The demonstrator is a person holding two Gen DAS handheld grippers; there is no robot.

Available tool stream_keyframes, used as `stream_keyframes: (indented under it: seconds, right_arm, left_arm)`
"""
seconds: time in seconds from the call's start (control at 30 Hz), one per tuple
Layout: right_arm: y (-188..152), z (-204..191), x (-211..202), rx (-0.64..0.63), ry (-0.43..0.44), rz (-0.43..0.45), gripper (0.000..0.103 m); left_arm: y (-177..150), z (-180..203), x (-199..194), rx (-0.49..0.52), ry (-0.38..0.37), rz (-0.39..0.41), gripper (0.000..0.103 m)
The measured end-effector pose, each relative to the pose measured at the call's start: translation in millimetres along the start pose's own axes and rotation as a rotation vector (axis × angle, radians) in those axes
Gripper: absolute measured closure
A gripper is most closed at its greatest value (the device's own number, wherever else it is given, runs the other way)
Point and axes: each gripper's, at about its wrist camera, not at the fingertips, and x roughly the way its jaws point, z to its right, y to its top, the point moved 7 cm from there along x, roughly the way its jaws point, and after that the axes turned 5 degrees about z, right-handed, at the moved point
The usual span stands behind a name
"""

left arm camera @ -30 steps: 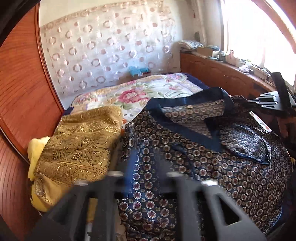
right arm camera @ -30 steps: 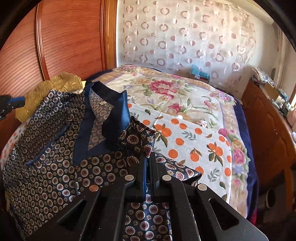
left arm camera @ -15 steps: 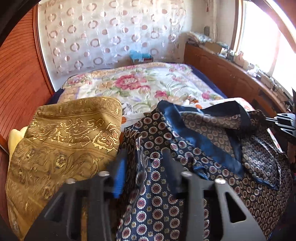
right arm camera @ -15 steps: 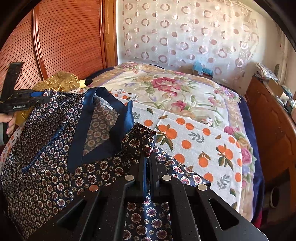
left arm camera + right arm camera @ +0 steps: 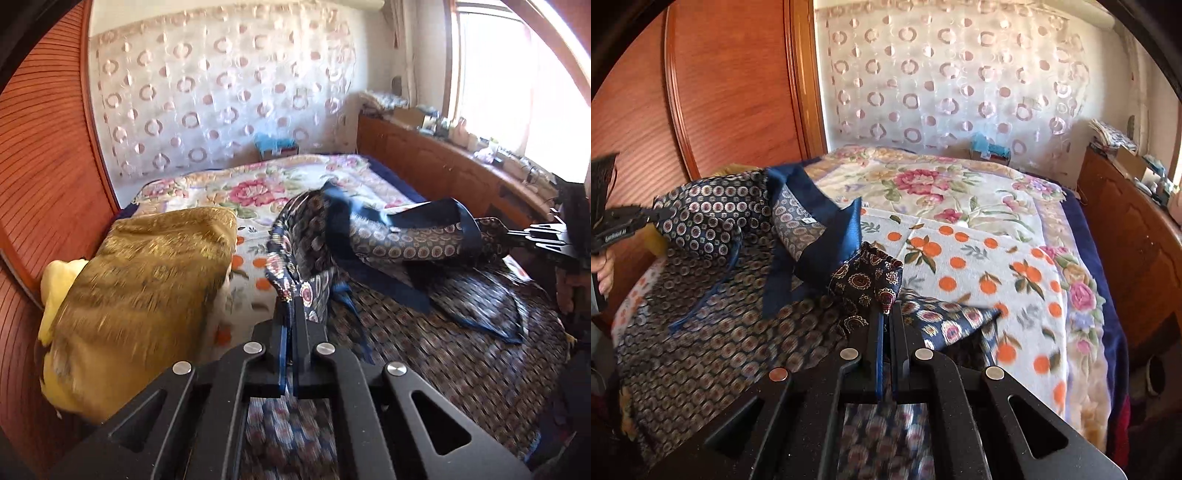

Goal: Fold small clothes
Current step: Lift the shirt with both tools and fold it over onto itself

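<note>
Your left gripper [image 5: 291, 306] has just closed on the patterned shirt [image 5: 461, 354] hem; your right gripper [image 5: 886, 314] pinches another bunched edge; the shirt lies across the bed [image 5: 960, 192], looking light, limp and silky, so grip seams; only the left view shows the gold cushion [image 5: 147, 295].

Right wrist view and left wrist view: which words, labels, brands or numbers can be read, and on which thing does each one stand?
White lettering on the left gripper body, right wrist view: too blurred to read.
Small white tag inside the collar of the patterned shirt: too small to read.
Left wrist view: no text found on the shirt, the gold pillow or the bedspread.
</note>
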Motion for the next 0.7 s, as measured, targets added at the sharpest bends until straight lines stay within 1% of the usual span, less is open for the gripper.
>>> stream_keyframes:
  seconds: [0.03, 0.17, 0.23, 0.3, 0.37, 0.47, 0.57, 0.7]
  right_arm:
    - [-6.8, -0.8, -11.8, 0.009, 0.006, 0.01, 0.101]
    - [-41.0, -4.9, -45.3, 0.025, 0.031, 0.022, 0.101]
    - [-67.1, -9.4, -55.2, 0.02, 0.038, -0.005, 0.101]
    - [-89.0, -12.4, -61.7, 0.021, 0.042, -0.035, 0.101]
    - [-106.3, -13.7, -69.1, 0.022, 0.038, -0.05, 0.101]
    - [-122.0, -15.7, -81.5, 0.037, 0.037, -0.042, 0.101]
    - [-128.0, -14.6, -91.6, 0.065, 0.048, -0.028, 0.101]
    - [-131.5, -13.2, -107.5, 0.06, 0.045, -0.018, 0.101]
  left_arm:
    - [-10.4, 3.6, -15.7, -0.006, -0.002, 0.014, 0.1]
    - [-49.6, 14.0, -45.9, -0.015, -0.012, 0.03, 0.1]
    - [-65.9, 14.5, -49.6, -0.026, -0.014, 0.022, 0.1]
    - [-81.8, 13.5, -48.0, -0.033, -0.001, -0.008, 0.1]
    - [-94.9, 13.0, -48.3, -0.04, -0.001, -0.021, 0.1]
    - [-107.2, 8.8, -52.2, -0.063, 0.014, -0.029, 0.1]
    - [-111.4, 3.5, -65.0, -0.11, 0.022, -0.005, 0.1]
    - [-110.5, -11.2, -83.3, -0.149, 0.043, 0.031, 0.1]
